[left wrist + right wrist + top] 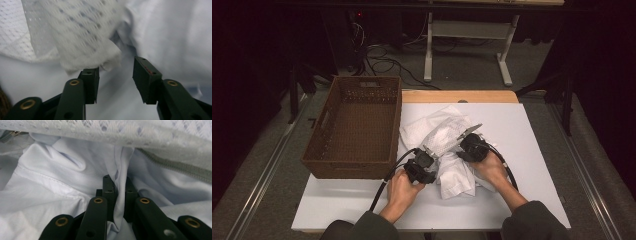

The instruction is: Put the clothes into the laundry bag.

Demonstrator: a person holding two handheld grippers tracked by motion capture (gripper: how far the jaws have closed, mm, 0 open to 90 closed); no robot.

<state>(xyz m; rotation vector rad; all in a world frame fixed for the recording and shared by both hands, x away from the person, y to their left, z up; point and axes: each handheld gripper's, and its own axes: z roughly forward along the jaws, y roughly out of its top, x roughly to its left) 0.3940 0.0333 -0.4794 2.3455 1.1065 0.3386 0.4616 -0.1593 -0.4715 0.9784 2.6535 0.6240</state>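
A crumpled white cloth (457, 172) lies on the white table, with a white mesh laundry bag (439, 132) partly over it. My left gripper (426, 161) is at the bag's near left edge; its jaws stand apart, and a mesh corner (82, 37) hangs just over the left pad without being pinched. My right gripper (468, 146) is at the right of the pile, and its jaws are shut on a fold of the smooth white cloth (119, 195). The mesh bag (125, 132) with its grey zipper (175, 167) drapes above that grip.
A brown wicker basket (357, 125) stands at the left of the table, its inside bare. The table's wooden far edge (457, 96) lies behind the pile. Cables and a white stand sit on the floor beyond.
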